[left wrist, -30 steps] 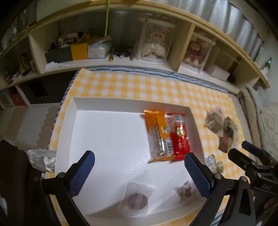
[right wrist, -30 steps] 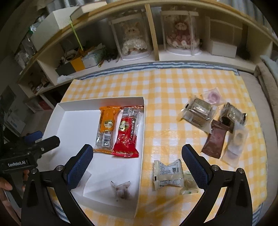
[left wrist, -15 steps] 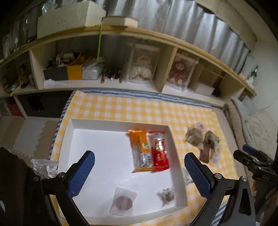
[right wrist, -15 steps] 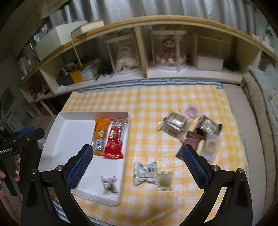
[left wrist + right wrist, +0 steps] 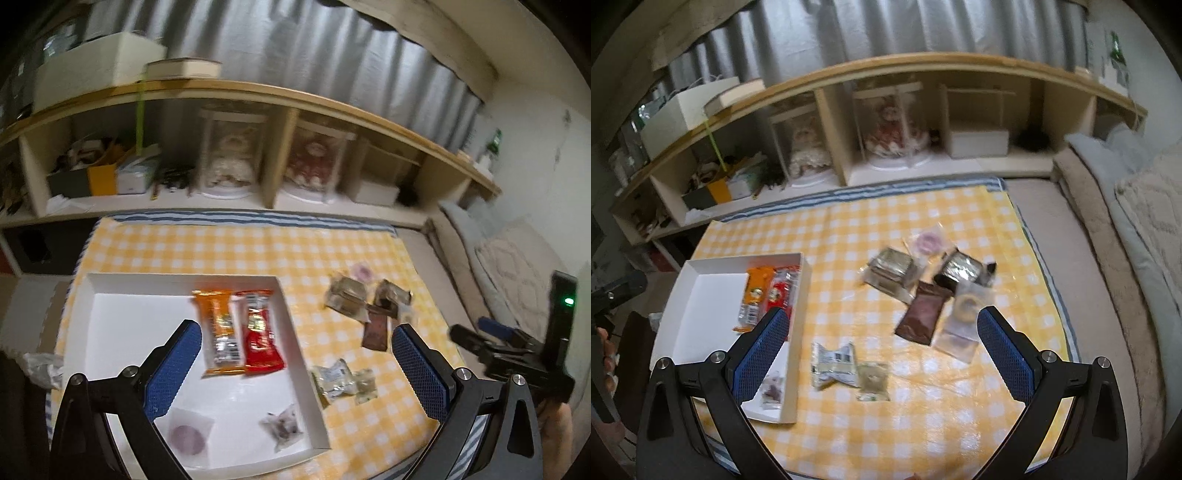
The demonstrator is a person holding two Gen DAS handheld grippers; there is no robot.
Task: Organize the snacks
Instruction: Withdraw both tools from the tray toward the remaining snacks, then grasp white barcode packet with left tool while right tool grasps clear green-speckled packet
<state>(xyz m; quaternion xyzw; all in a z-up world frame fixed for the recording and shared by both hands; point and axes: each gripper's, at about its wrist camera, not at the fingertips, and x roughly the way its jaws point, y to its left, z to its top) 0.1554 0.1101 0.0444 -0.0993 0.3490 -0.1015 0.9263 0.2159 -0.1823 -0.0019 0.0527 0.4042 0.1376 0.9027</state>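
Both grippers hang above a yellow-and-white checked cloth [image 5: 849, 229], each with its blue-padded fingers spread wide and nothing between them: the left gripper [image 5: 295, 369] over a white tray [image 5: 288, 325], the right gripper [image 5: 882, 354] over loose snacks on the cloth.

The tray lies toward the cloth's left edge. Along its right wall an orange bar [image 5: 218, 332] and a red bar [image 5: 260, 332] lie side by side, touching. Near the tray's front edge sit a clear packet with a dark round sweet [image 5: 188, 435] and a small crumpled clear packet [image 5: 282, 430].

Just outside the tray's right wall, near the front edge of the cloth, lie a silver wrapped snack [image 5: 833, 363] and a small greenish sachet [image 5: 873, 380] beside it. Toward the right edge is a cluster: a brown pouch [image 5: 923, 314], two foil-topped packs [image 5: 892, 267], a clear packet with a pink ring [image 5: 929, 242] and a clear packet with a pale ring [image 5: 966, 310], overlapping one another.
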